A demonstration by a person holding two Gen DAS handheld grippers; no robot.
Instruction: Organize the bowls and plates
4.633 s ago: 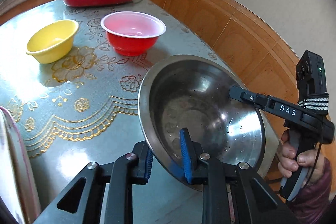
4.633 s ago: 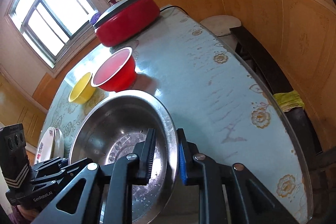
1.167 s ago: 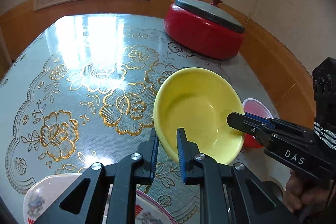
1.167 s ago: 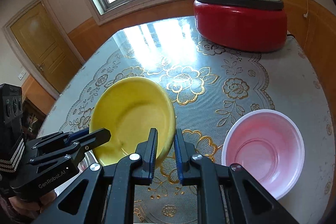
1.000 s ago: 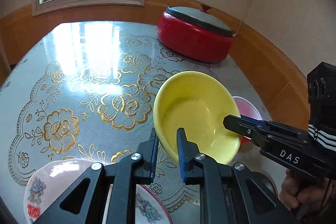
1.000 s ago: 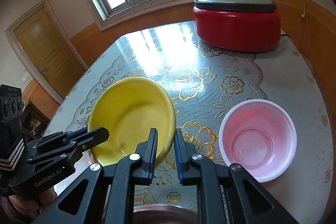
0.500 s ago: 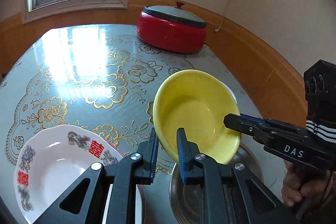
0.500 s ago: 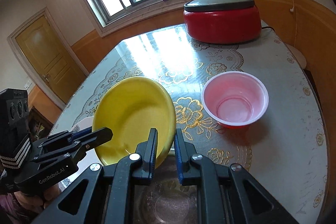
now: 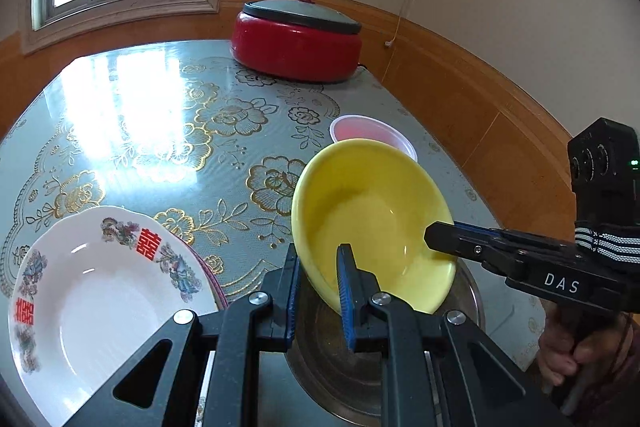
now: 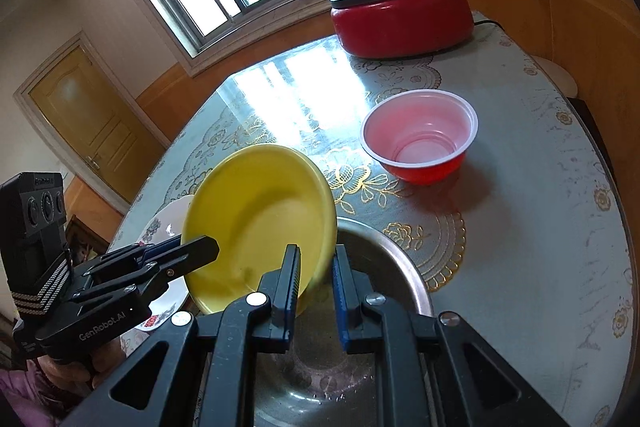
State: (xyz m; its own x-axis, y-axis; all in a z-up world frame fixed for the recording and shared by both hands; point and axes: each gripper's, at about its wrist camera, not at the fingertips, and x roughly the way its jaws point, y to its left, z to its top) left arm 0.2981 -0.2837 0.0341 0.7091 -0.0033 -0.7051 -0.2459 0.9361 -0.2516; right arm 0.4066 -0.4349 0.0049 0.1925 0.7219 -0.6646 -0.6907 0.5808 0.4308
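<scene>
Both grippers hold a yellow bowl (image 9: 372, 223) by opposite sides of its rim, tilted, just above a steel bowl (image 10: 384, 267) on the table. My left gripper (image 9: 318, 291) is shut on the near rim; in the right wrist view it (image 10: 200, 251) grips the bowl's left side. My right gripper (image 10: 316, 285) is shut on the yellow bowl (image 10: 256, 215); in the left wrist view it (image 9: 436, 233) reaches in from the right. A red plastic bowl (image 10: 420, 135) stands farther back. A white patterned plate (image 9: 100, 291) lies to the left, on another plate.
A red electric pot with a grey lid (image 9: 296, 35) stands at the far end of the flowered table (image 9: 160, 123). Wood-panelled wall runs along the table's right side. A white stool top (image 10: 554, 75) stands beyond the table's right edge.
Both grippers carried the yellow bowl back toward me, from beside the red bowl to over the steel bowl. The plates and steel bowl came into view.
</scene>
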